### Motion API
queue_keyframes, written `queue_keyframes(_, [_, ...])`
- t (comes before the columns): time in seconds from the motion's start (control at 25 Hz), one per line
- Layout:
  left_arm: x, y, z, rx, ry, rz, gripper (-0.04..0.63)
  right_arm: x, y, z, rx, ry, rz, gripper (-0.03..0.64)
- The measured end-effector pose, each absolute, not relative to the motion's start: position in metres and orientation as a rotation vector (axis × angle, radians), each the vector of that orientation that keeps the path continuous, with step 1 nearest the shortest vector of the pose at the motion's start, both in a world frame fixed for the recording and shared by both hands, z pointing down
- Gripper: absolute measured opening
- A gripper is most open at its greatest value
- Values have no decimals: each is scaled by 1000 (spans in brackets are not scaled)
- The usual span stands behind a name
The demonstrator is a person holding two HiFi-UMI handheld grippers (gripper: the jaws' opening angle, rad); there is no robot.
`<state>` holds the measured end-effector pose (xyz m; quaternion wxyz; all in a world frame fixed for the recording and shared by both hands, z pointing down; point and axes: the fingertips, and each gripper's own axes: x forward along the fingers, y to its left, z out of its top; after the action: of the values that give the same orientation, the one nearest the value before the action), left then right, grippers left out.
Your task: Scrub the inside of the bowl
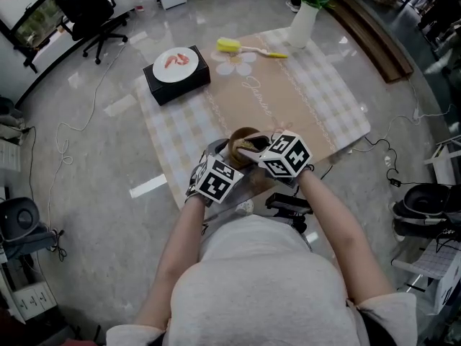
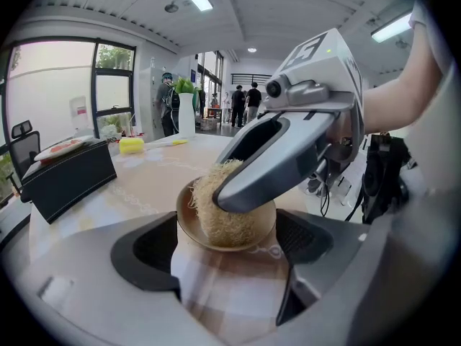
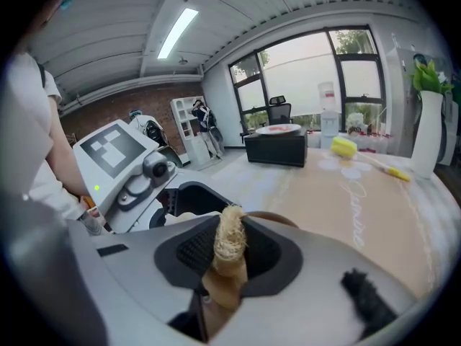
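A small brown bowl (image 1: 242, 140) (image 2: 189, 222) stands on the checked mat near the table's front edge. My left gripper (image 1: 230, 158) (image 2: 227, 245) has its jaws wide around the bowl, and both pads (image 2: 150, 249) touch its rim. My right gripper (image 1: 250, 148) (image 2: 232, 197) (image 3: 229, 256) reaches in from the right, tilted down, shut on a pale fibre scrubber (image 2: 220, 218) (image 3: 231, 244). The scrubber rests inside the bowl against its near wall. In the right gripper view only a bit of the bowl's rim (image 3: 277, 218) shows behind the jaws.
Farther back on the mat (image 1: 310, 99) stands a black box with a white plate of red food (image 1: 176, 67). A yellow brush (image 1: 232, 46) and a white vase with a plant (image 1: 304, 21) lie beyond. An office chair (image 1: 88, 6) and cables are on the floor at left.
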<state>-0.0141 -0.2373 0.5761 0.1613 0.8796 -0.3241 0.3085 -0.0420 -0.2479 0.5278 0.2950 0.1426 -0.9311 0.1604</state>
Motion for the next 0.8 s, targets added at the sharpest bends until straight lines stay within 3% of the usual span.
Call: queue_keyframes(0.8, [-14,-238,577,2501,-934,887,437,-25,-291,534,704,-2325,105,92])
